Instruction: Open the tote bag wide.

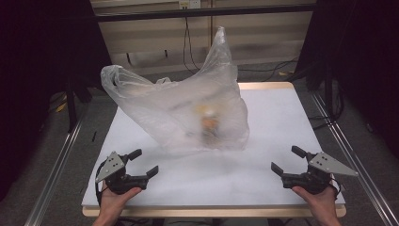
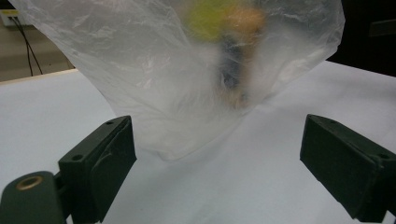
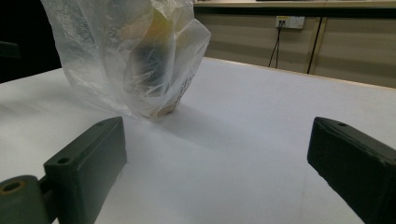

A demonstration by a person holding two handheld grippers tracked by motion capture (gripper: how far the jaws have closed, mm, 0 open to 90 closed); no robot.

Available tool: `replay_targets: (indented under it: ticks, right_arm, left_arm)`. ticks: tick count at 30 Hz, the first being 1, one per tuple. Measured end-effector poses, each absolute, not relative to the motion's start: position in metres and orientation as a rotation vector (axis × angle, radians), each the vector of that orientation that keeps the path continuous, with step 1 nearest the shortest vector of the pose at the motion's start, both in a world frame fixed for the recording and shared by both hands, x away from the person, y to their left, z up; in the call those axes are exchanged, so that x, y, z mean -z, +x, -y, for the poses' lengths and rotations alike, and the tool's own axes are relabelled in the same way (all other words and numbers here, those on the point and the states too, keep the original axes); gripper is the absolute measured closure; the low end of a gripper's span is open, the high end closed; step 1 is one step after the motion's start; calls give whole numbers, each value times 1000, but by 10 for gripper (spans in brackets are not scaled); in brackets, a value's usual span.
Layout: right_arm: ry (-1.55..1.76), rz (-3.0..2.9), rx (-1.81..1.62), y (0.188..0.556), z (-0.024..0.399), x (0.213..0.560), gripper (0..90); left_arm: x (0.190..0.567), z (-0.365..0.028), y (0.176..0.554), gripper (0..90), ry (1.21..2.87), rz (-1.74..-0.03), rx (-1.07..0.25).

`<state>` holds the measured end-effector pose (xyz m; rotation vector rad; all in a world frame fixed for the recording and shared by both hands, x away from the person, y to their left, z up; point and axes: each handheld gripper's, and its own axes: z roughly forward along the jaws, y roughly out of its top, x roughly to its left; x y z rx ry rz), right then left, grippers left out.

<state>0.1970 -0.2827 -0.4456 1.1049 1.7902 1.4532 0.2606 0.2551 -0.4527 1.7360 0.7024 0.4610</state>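
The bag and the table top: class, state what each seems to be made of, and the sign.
Bag: thin translucent plastic film, apparently; it crinkles, glints and shows blurred contents. Table top: matte white surface with a pale wood-like edge, probably laminated board.

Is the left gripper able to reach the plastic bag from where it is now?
Probably yes. The left gripper is open and points at the plastic bag, with bare white table between them and nothing in the way.

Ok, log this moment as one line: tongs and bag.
left tongs: open, empty, near edge | right tongs: open, empty, near edge | clear plastic bag: mid-table, standing, untouched, blurred item inside
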Motion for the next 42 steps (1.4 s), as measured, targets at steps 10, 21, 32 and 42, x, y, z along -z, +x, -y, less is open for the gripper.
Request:
replay_targets:
  ticks: [10,21,32,42]
  right_arm:
    - [1107,-1809,-1457,203,279,446,155]
    - [1061,-1877,-1499,209,274,443,507]
    - [1017,-1971,-1545,220,267,435,890]
    - [1012,-2025,-1590,228,259,419,900]
  left_arm:
    - [454,-254,262,182,1735,-704,-447]
    - [452,-253,264,466,1766,-668,-397]
    - [445,-248,262,765,1799,-616,-300]
    - [437,-247,269,900,1819,-599,-215]
